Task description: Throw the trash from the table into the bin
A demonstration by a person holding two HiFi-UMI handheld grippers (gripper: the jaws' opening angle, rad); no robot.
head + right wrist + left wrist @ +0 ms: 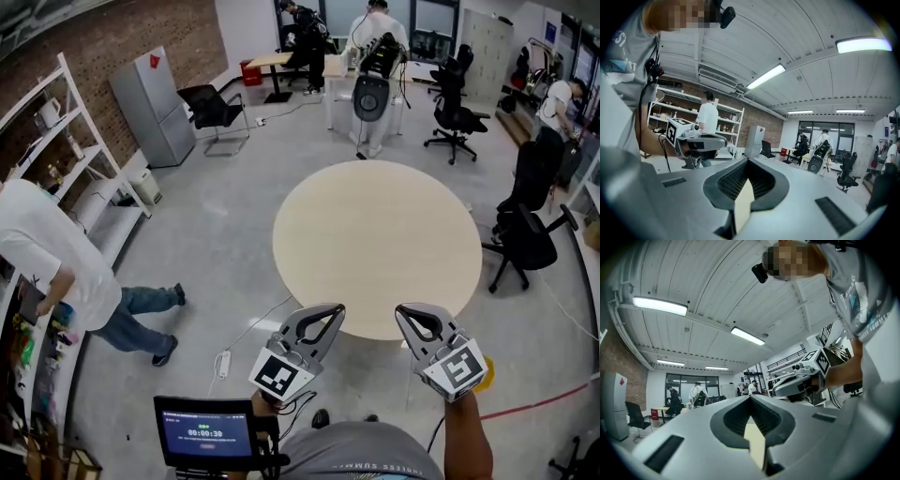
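The round beige table (375, 246) stands in front of me with a bare top; I see no trash on it and no bin in any view. My left gripper (333, 310) hangs over the table's near edge, jaws shut with nothing between them. My right gripper (404, 312) is beside it, a little apart, also shut and holding nothing. In the left gripper view the closed jaws (751, 397) point slightly upward, with the right gripper (799, 383) to their right. In the right gripper view the jaws (747, 161) meet at the tip, with the left gripper (699, 139) at the left.
A person in a white shirt (52, 267) bends by the shelves (66, 159) at the left. Black office chairs (525, 234) stand right of the table. A timer screen (206, 433) sits at my lower left, a power strip (223, 364) lies on the floor, and people work at the back.
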